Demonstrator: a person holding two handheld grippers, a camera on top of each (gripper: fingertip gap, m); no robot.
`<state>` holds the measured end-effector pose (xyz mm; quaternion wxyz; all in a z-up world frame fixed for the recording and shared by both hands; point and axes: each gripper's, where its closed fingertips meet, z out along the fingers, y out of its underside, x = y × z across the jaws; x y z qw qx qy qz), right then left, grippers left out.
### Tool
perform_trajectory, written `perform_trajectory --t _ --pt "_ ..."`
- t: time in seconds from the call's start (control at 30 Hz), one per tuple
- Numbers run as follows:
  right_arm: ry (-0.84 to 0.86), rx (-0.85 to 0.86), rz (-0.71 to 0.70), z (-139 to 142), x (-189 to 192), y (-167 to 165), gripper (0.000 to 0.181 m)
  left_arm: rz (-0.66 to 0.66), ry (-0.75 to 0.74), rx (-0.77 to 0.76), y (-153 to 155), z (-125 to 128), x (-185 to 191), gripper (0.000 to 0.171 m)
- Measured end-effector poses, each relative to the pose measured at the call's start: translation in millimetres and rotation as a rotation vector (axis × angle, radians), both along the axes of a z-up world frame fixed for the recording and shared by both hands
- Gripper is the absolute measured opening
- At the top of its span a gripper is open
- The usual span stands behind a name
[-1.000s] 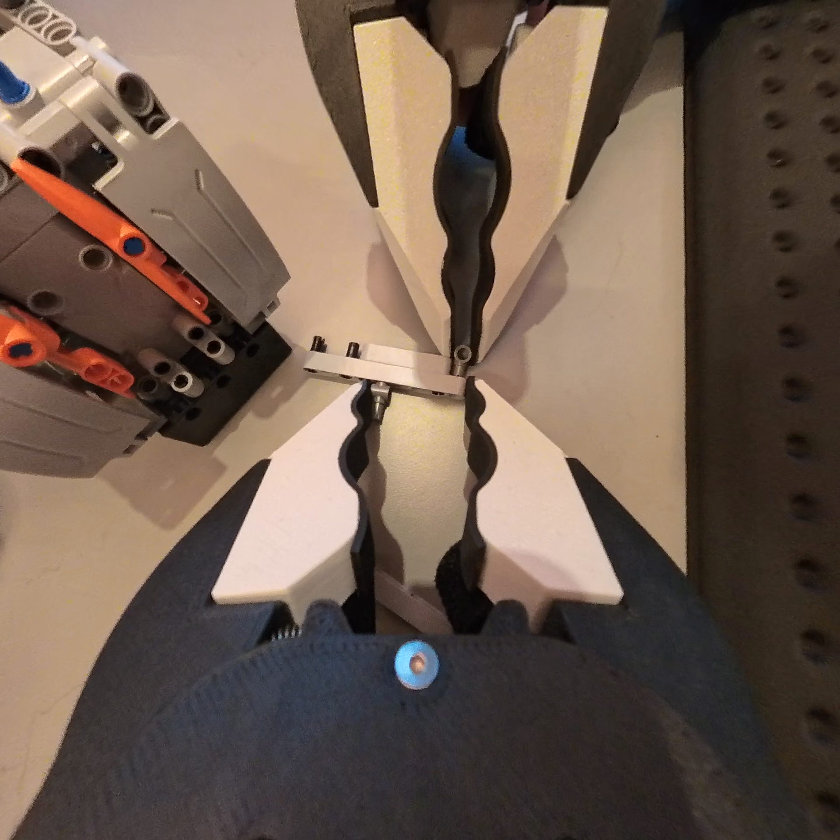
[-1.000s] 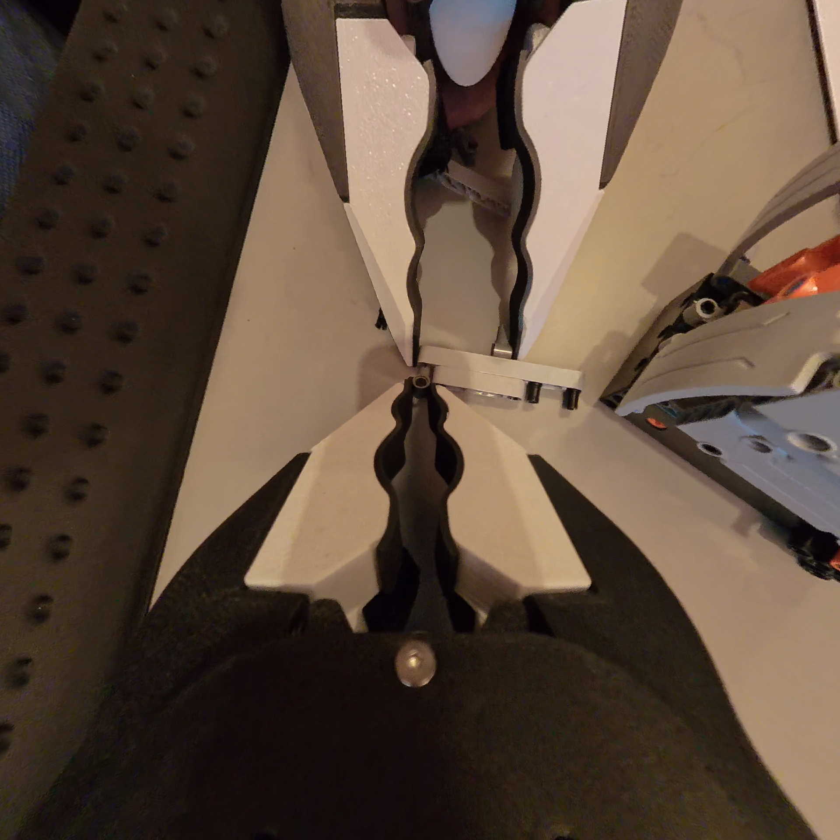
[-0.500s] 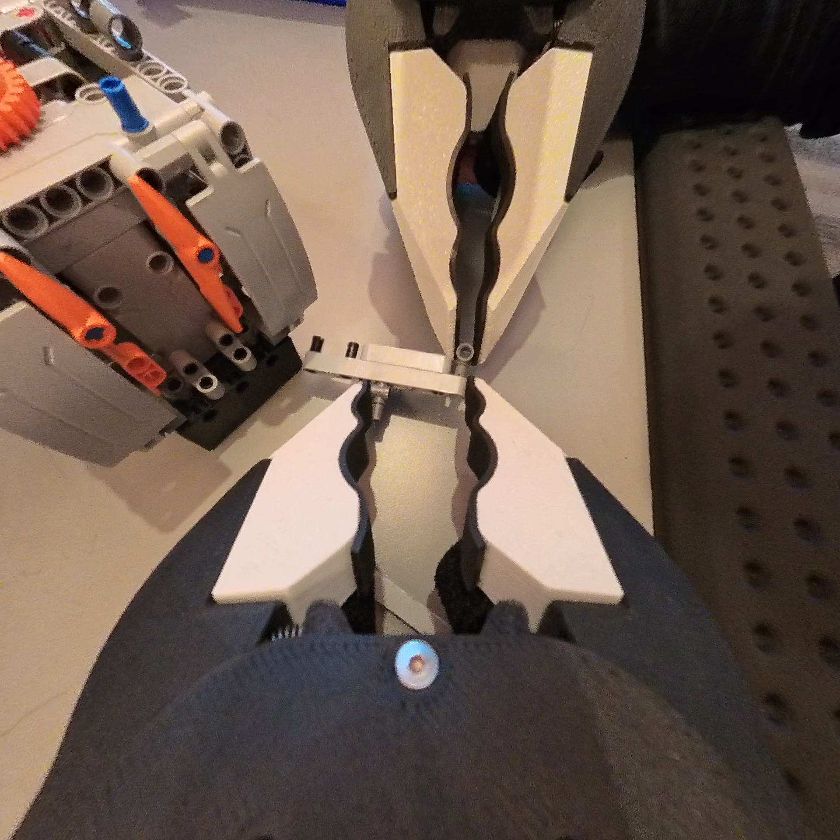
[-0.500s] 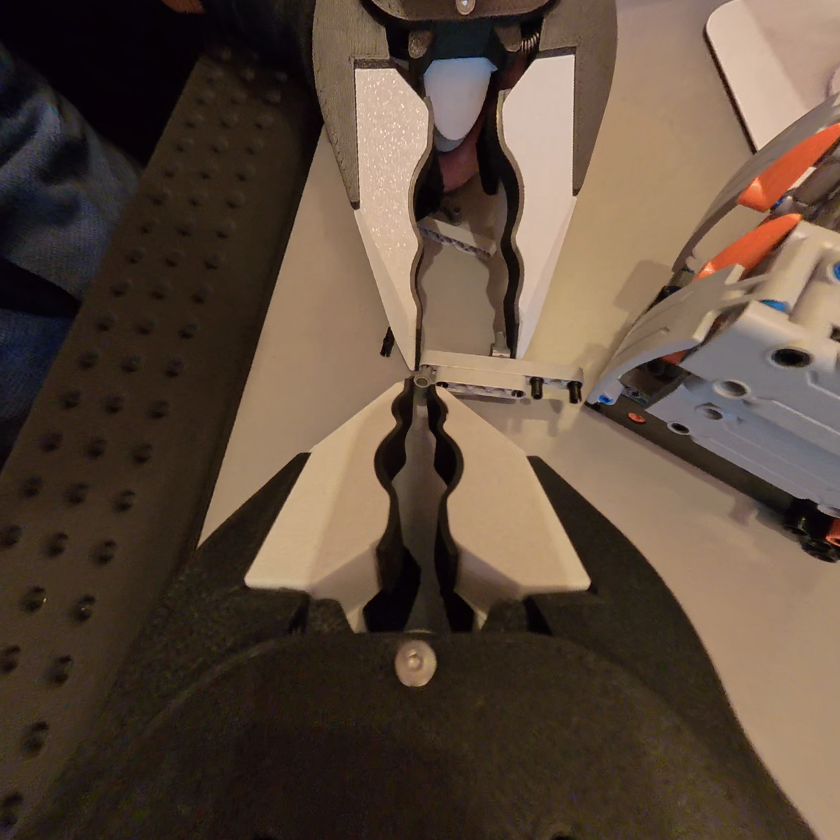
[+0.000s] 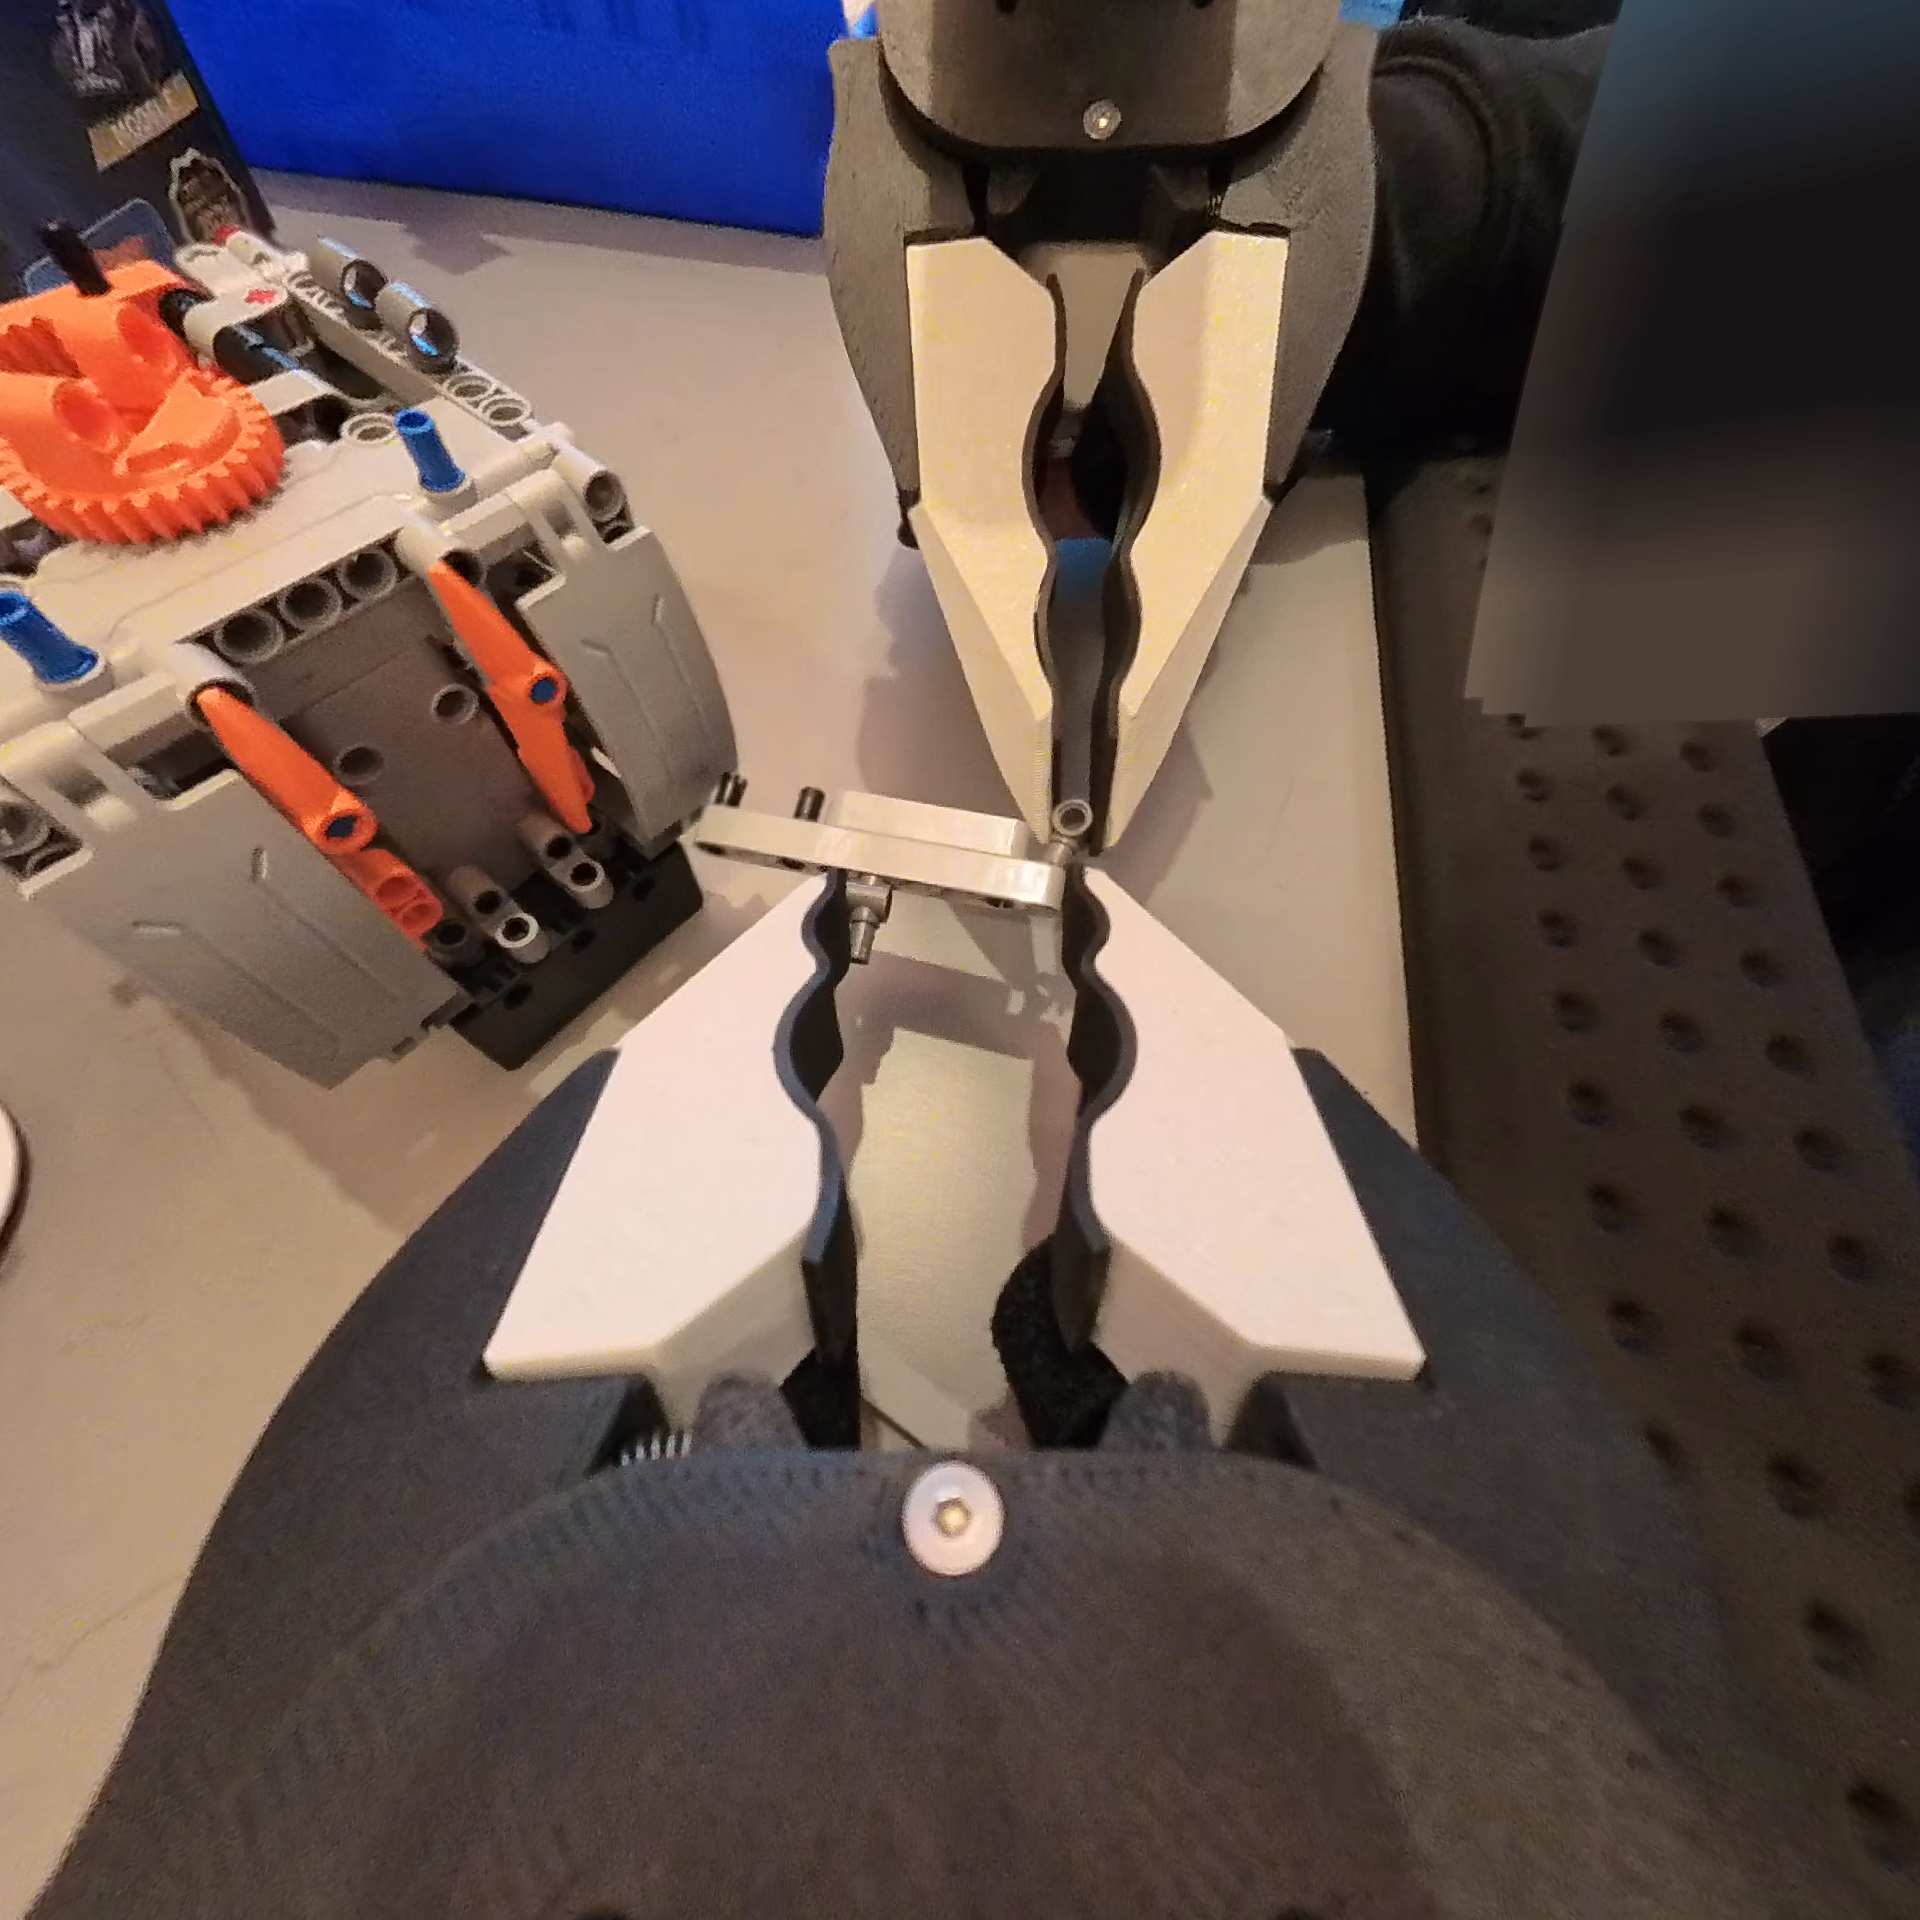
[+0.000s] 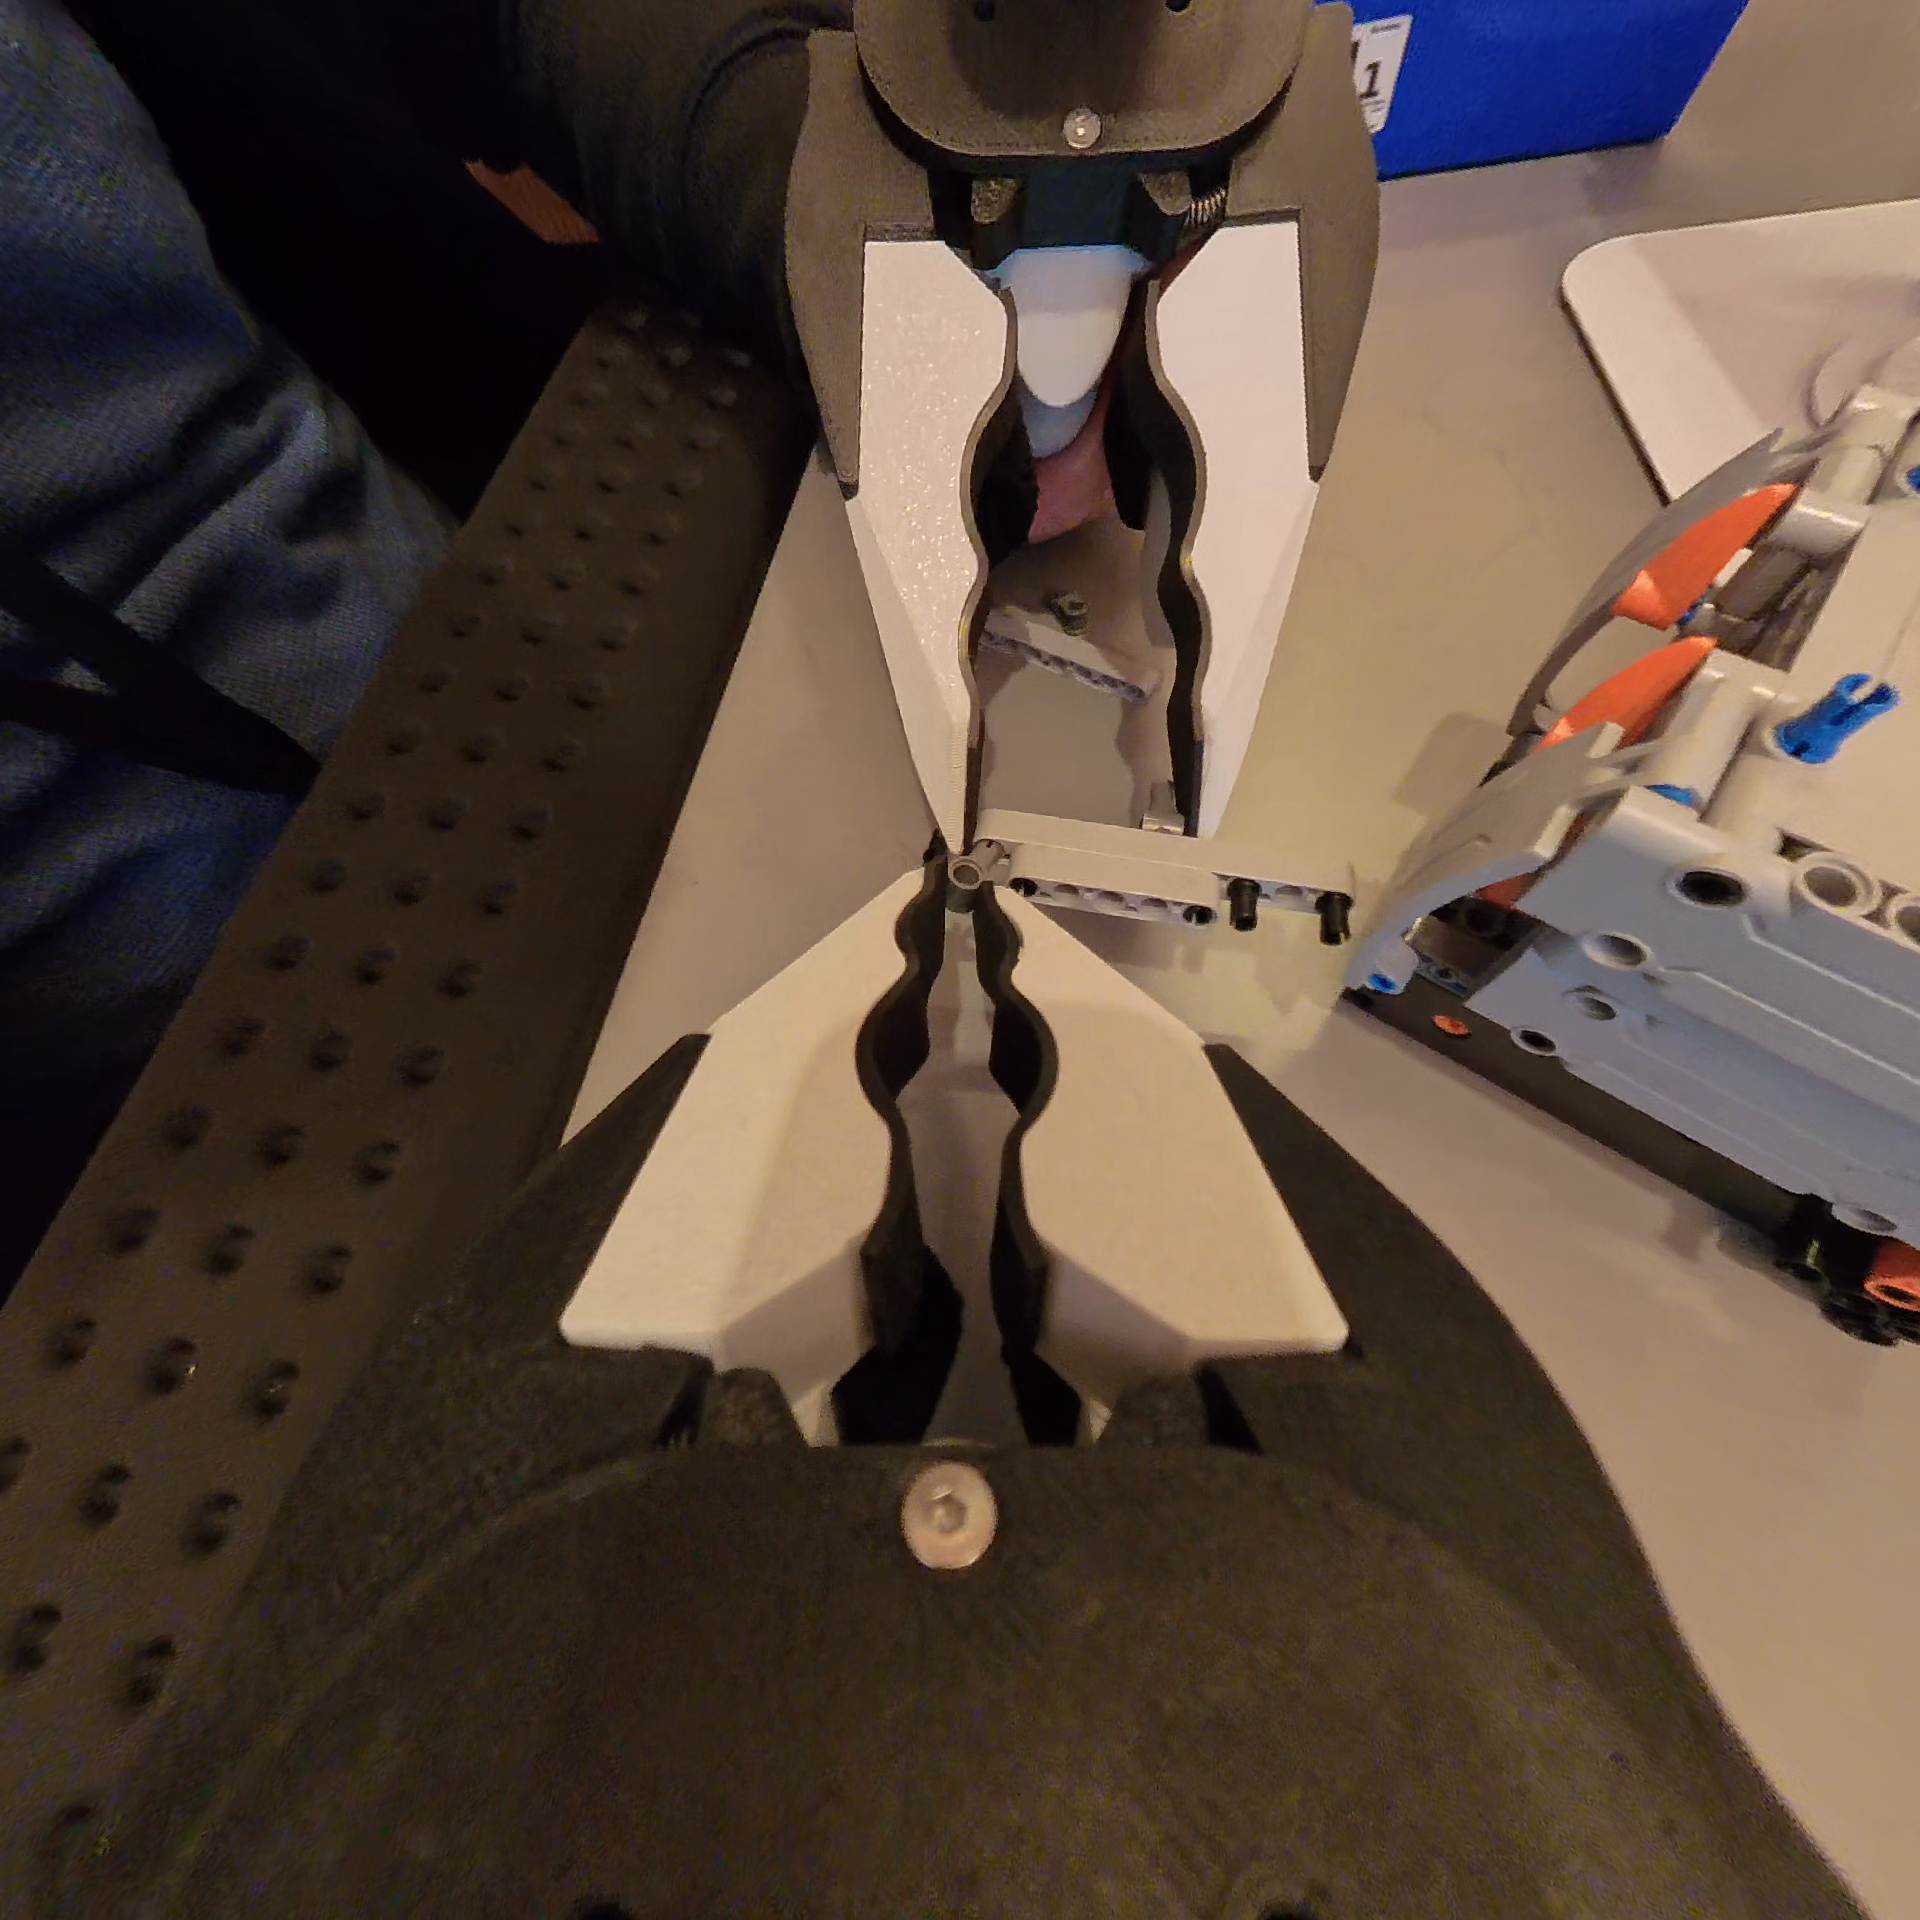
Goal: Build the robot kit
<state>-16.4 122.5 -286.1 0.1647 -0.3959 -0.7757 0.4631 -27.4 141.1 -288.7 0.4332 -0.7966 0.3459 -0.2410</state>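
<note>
L gripper (image 5: 951, 899) jaws part-open, clamped across grey beam (image 5: 883, 847), held above desk (image 5: 779, 416) near its R edge. R gripper (image 6: 971, 894) nearly shut, pinching small grey pin (image 6: 971, 871) at beam's end hole. Risk: pin slips/twists, misaligned w/ hole

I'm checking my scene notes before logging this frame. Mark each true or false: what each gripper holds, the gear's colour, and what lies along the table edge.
1. The right gripper has its jaws pinched on a small grey pin at the end of the grey beam. True.
2. The beam lies untouched on the table. False: the left gripper holds it between its jaws.
3. The big gear is blue. False: the gear on the brick model is orange.
4. A dark perforated mat runs along the table edge. True.
</note>
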Motion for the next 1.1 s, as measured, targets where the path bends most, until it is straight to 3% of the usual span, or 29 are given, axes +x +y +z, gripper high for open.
perform_trajectory --t 0.53,0.83,1.1 --pt "-0.044 0.036 0.180 -13.7 17.0 -18.9 0.001 -0.098 0.059 0.000 -14.3 -9.0 17.4 0.039" --pt "-0.133 0.108 0.079 -34.0 12.0 -3.2 0.004 -0.047 0.137 -0.051 -5.7 -29.3 10.3 0.039" --pt "-0.126 0.141 0.049 -36.6 8.9 -0.8 0.003 -0.029 0.168 -0.036 -2.5 -31.4 7.3 0.039"
